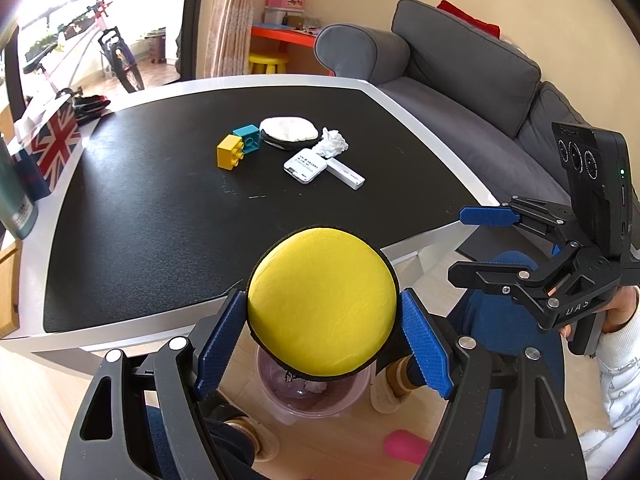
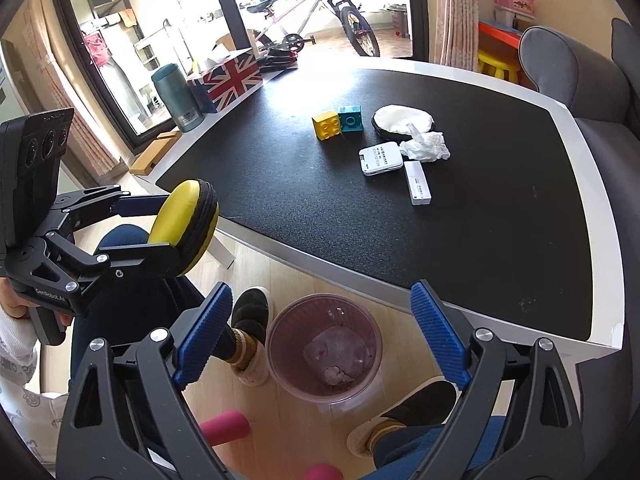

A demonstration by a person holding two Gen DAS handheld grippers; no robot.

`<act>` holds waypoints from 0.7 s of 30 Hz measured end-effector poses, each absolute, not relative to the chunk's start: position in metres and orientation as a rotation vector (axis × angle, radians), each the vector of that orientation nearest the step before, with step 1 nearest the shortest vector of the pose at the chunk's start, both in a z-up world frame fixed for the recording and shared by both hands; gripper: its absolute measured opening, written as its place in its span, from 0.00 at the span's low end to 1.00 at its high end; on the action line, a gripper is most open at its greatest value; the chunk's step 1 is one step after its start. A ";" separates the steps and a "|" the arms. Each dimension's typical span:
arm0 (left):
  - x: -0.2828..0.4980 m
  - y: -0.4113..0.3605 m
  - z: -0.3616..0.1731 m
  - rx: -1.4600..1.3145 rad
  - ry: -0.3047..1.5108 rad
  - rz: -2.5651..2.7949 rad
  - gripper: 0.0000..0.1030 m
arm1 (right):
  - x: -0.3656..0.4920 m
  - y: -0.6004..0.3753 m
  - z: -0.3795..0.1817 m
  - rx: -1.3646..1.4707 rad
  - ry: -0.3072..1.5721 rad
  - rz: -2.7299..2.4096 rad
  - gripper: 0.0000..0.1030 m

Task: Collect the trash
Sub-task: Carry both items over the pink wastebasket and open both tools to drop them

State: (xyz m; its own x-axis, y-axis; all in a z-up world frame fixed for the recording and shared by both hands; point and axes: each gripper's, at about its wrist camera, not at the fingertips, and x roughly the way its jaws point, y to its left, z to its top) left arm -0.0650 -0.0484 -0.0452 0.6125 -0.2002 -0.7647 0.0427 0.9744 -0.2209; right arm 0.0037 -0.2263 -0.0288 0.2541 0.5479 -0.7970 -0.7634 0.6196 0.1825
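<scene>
The bin (image 2: 324,346) on the floor by the table's near edge already has something in it: a pale crumpled wad (image 2: 336,376) on the bottom, so I'd judge the collecting has begun but is far from over. Up on the table (image 2: 280,184), well beyond the bin, a crumpled white tissue (image 2: 426,146) lies untouched, and that looks like the plainest bit of rubbish left. Just beside it sit a flat white box (image 2: 380,159) and a slim white stick (image 2: 417,182), which may be rubbish too; I can't tell.

The right gripper (image 2: 320,336) hangs over the bin with its jaws spread wide and nothing between them. The left gripper (image 1: 322,340) is clenched on a yellow pouch (image 1: 322,300), held above the bin near the table's edge.

That pouch is round and plump like a cushion, smooth yellow cloth with a black ribbed band round its rim, soft enough to bulge between the pads. A white pouch (image 1: 289,130) of the same shape lies just behind the tissue. The bin is translucent pinkish plastic, round, with ribbed walls. The table has a matte black grainy top in a glossy white frame. Two hard plastic bricks (image 1: 238,146), yellow and teal, sit touching each other, left of the white pouch.
</scene>
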 end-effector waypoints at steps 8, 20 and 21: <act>-0.062 -0.054 -0.047 -0.182 0.910 -0.161 0.73 | 0.005 -0.231 -0.028 -0.257 0.963 0.889 0.87; -0.058 -0.059 -0.049 -0.176 0.925 -0.177 0.75 | 0.010 -0.239 -0.024 -0.239 0.954 0.872 0.87; -0.057 -0.060 -0.049 -0.175 0.924 -0.177 0.84 | 0.010 -0.240 -0.024 -0.238 0.953 0.870 0.87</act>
State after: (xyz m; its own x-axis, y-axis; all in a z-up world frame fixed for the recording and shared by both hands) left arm -0.0570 -0.0601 -0.0487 0.5899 -0.2265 -0.7751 0.0765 0.9712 -0.2256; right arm 0.0105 -0.2400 -0.0236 0.2800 0.5431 -0.7916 -0.7392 0.6481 0.1832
